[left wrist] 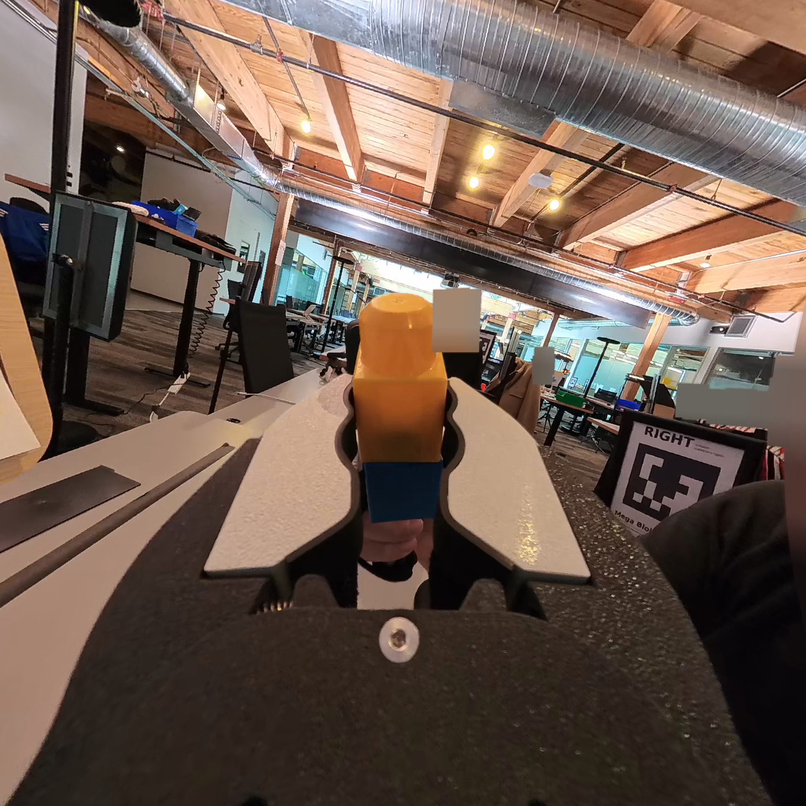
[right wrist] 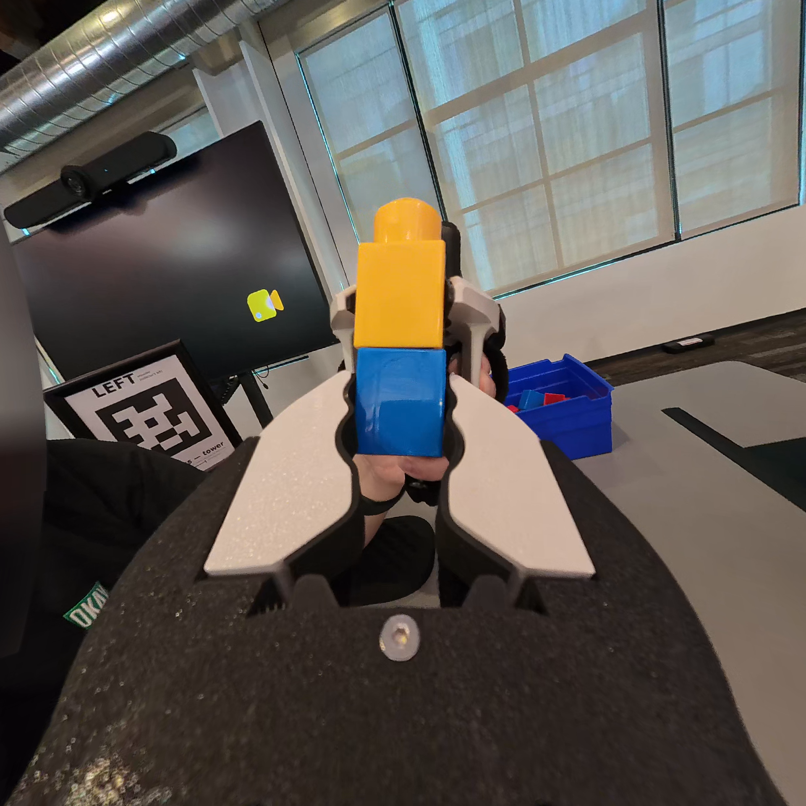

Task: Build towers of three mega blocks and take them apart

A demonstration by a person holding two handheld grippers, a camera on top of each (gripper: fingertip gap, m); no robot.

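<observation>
Left gripper (left wrist: 399, 418): clamped on the orange block (left wrist: 399, 392), a finger on each side face, with the round stud clear above the tips.
Orange block: seated on the blue block (left wrist: 400, 490), the two held up in the air between the two grippers and well above the grey table (right wrist: 719, 501).
Blue block: in the right wrist view it sits squarely between the right gripper's fingers, and the seam with the orange one looks tight.
Right gripper (right wrist: 400, 414): closed on the blue block, gripping its two side faces.
Blue bin (right wrist: 567, 418): on the table beyond the stack, with red and blue pieces inside.
Step in hand: either pressing the pair together or pulling it apart (the frames alone do not settle which).
Doing it well: keep both grips square and move the two tools straight along the stack's long line; any twist or sideways lean would likely jam the stud or cock a block in the fingers. Squeeze firmly, since the smooth plastic looks slippery.
Hidden: the underside of the blue block and the stud inside the joint.
Cut off: most of the table, and the person's hands behind the fingers.
Hard to make out: no third block shows on this stack; how many pieces lie in the bin cannot be counted.
</observation>
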